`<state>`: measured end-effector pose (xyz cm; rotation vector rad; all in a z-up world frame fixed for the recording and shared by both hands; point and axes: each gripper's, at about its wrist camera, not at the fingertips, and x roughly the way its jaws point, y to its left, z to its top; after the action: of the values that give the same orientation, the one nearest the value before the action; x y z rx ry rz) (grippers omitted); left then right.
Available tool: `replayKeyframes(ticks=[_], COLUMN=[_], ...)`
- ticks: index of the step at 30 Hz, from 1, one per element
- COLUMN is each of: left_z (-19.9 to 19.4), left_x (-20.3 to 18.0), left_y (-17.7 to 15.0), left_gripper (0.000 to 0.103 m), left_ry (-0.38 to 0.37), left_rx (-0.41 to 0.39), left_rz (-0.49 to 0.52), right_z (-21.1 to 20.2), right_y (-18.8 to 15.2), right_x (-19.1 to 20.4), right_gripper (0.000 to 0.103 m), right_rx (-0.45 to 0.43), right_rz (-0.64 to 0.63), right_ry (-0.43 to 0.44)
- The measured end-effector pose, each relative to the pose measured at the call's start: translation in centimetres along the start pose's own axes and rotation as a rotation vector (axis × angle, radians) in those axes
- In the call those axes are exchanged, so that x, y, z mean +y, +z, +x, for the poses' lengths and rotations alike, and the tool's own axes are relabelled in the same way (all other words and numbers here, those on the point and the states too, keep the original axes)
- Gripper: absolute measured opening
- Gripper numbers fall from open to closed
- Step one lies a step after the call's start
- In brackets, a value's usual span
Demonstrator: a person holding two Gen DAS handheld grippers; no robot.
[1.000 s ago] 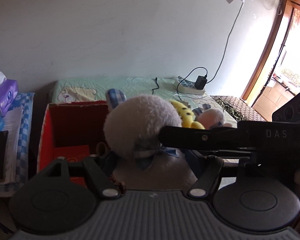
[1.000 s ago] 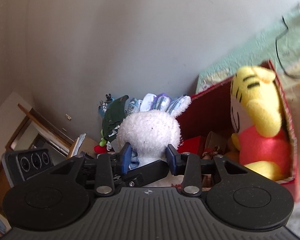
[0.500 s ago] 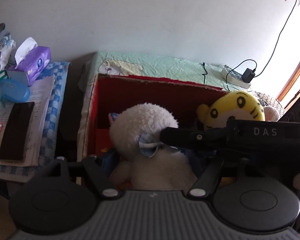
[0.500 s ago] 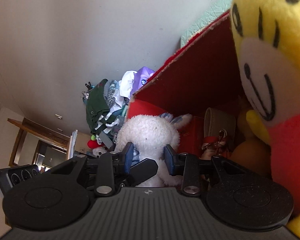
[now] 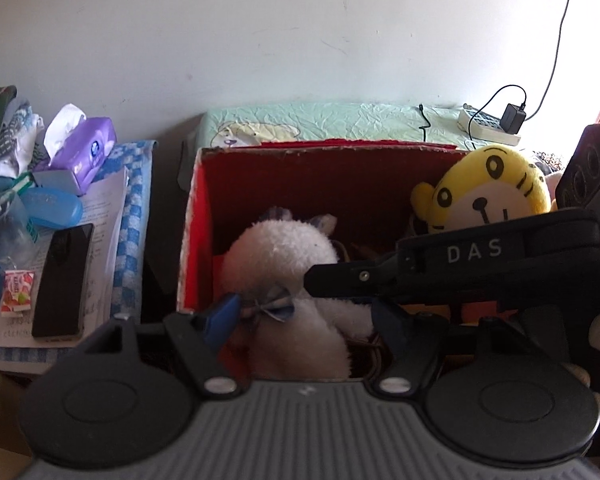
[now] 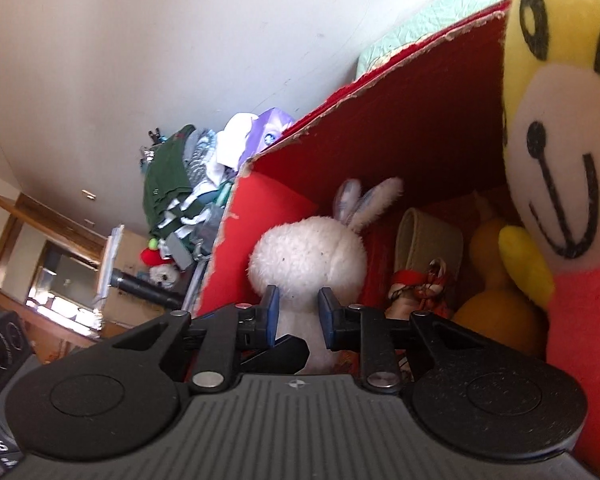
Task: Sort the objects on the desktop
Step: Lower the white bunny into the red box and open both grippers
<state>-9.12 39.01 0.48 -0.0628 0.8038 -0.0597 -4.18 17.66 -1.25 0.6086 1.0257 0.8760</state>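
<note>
White plush rabbit (image 6: 306, 252) sits inside the red cardboard box (image 6: 412, 128), at the left end of it, ears (image 6: 364, 200) pointing toward 1 o'clock in the right wrist view; yellow tiger plush (image 6: 556, 128) fills the box's right end, at 3 o'clock from the rabbit.

Right gripper (image 6: 296, 312): narrow, blue pads pressed on either side of the rabbit's neck just below the head, so it is holding the rabbit.

Left gripper (image 5: 300, 316): spread wide, pads flanking the rabbit's body at the bow (image 5: 268, 306); contact not clear, appears apart from the fur on both sides. The right tool's black finger crosses in front from 3 o'clock.

Handling, judged: rabbit is soft, light, compressible; pile gives under the pads, so grip is forgiving but spongy; not fragile, not slippery. Neck is the best hold, since the head above acts as a stop against slipping through; ears too floppy to steer by.

Risk, judged: limp body may snag on the small items (image 6: 420, 280) at 3 o'clock of it on release.

Outside the box, at 9 o'clock in the left wrist view: black phone (image 5: 62, 280), purple tissue pack (image 5: 84, 152); untouched.
</note>
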Motion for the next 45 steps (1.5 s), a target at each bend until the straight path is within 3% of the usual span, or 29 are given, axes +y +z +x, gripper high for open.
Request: replayKeyframes(ticks=[3, 9, 11, 17, 19, 23, 26, 31, 38, 45], left_z=[-0.8, -2.1, -1.7, -0.2, 0.0, 0.0, 0.2, 0.6, 1.0, 1.2], left_x=[0.2, 0.3, -0.2, -1.4, -1.2, -0.6, -0.4, -0.6, -0.7, -0.8], left_y=[0.1, 0.6, 0.6, 0.4, 0.4, 0.3, 0.1, 0.1, 0.4, 0.4], left_gripper=[0.074, 0.074, 0.074, 0.074, 0.074, 0.074, 0.074, 0.077, 0.08, 0.08], left_ry=[-0.013, -0.153, -0.175, -0.136, -0.127, -0.114, -0.113, -0.098, -0.091, -0.065], left_rx=[-0.027, -0.078, -0.069, -0.019, -0.01, -0.005, -0.001, 0.004, 0.014, 0.029], left_rz=[-0.011, -0.054, -0.042, 0.019, 0.019, 0.004, -0.004, -0.001, -0.004, 0.0], right_z=[-1.0, -2.6, -1.9, 0.4, 1.2, 4.1, 4.6, 4.7, 4.1, 2.2], right_y=[0.0, 0.2, 0.7, 1.6, 1.9, 2.1, 2.1, 2.2, 2.0, 1.3], right_x=[0.1, 1.8, 1.9, 1.0, 1.6, 1.4, 2.0, 0.8, 1.0, 1.4], right_gripper=[0.025, 0.025, 0.024, 0.024, 0.024, 0.022, 0.021, 0.02, 0.021, 0.028], right_rx=[-0.029, -0.134, -0.133, -0.05, -0.033, 0.102, 0.091, 0.098, 0.073, -0.065], right_rz=[-0.004, -0.123, -0.119, -0.1, -0.122, -0.094, -0.142, -0.066, -0.074, -0.096], right_ry=[0.01, -0.175, -0.231, -0.286, -0.272, -0.191, -0.203, -0.161, -0.153, -0.185])
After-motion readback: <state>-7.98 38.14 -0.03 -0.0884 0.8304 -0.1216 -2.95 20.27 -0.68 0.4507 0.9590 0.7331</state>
